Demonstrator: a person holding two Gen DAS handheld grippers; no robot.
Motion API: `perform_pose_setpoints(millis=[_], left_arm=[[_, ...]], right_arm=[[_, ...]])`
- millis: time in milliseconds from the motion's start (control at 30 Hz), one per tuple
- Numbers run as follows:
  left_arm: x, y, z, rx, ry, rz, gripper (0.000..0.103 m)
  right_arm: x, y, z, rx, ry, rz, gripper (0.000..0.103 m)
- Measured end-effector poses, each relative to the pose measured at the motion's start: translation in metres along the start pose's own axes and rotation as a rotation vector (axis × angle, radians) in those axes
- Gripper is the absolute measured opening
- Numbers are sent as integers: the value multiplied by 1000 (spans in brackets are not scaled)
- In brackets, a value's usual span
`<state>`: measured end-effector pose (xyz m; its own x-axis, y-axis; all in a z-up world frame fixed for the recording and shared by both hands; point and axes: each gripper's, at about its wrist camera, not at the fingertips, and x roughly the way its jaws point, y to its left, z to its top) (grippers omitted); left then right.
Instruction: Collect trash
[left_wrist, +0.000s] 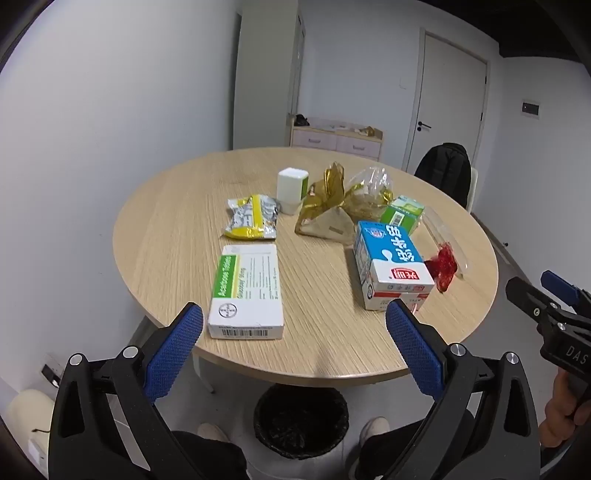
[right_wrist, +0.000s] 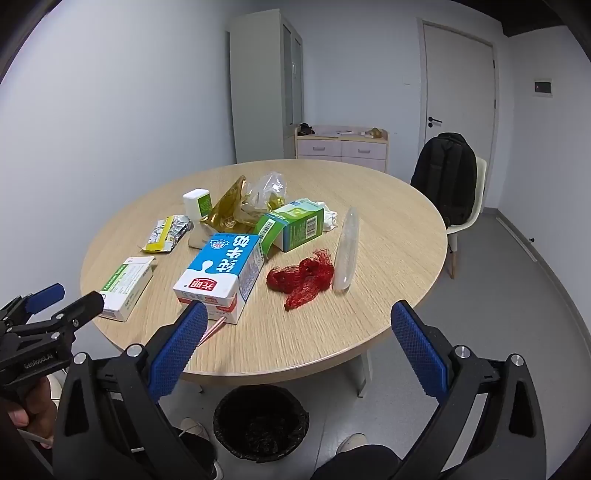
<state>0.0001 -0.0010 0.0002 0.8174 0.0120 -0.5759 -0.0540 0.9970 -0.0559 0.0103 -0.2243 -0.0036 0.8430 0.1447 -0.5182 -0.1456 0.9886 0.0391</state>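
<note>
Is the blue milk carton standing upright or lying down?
Lying down: the milk carton rests on its broad side on the table, printed face upward.

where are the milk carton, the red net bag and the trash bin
milk carton (right_wrist: 221, 269): right wrist view, on its blue top face.
red net bag (right_wrist: 303, 277): right wrist view, on the bunched mesh middle.
trash bin (right_wrist: 260, 424): right wrist view, on the black liner inside.

Both wrist views look down and forward over the near edge of the round table (left_wrist: 166, 236), left one left of the right. Each shows the litter, the bin (right_wrist: 260, 424) below, the far door (right_wrist: 458, 81).
</note>
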Motion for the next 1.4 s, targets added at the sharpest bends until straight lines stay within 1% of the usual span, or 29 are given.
perform_pose_setpoints(millis=[67, 100, 133, 167, 233, 333, 467, 933, 1400], left_arm=[[2, -1, 1, 11, -5, 11, 97], [3, -8, 1, 26, -9, 25, 97], [3, -9, 2, 23, -13, 22, 97], [-3, -4, 2, 3, -42, 8, 97], [-6, -4, 4, 7, -44, 15, 97], [-3, -4, 7, 12, -34, 23, 97], [-5, 2, 4, 15, -40, 23, 97], [-5, -1, 2, 26, -44, 31, 97], [-4, 0, 1, 27, -36, 40, 97]], right_arm=[[0, 0, 0, -1, 4, 2, 96], [0, 0, 0, 1, 6, 3, 96], [0, 0, 0, 3, 7, 3, 96], [0, 1, 0, 2, 7, 1, 95], [0, 2, 0, 1, 9, -1, 95], [-1, 4, 1, 0, 10, -5, 94], [-1, 2, 0, 3, 7, 3, 94], [-1, 2, -2, 14, 8, 5, 94], [1, 1, -4, 12, 12, -12, 94]])
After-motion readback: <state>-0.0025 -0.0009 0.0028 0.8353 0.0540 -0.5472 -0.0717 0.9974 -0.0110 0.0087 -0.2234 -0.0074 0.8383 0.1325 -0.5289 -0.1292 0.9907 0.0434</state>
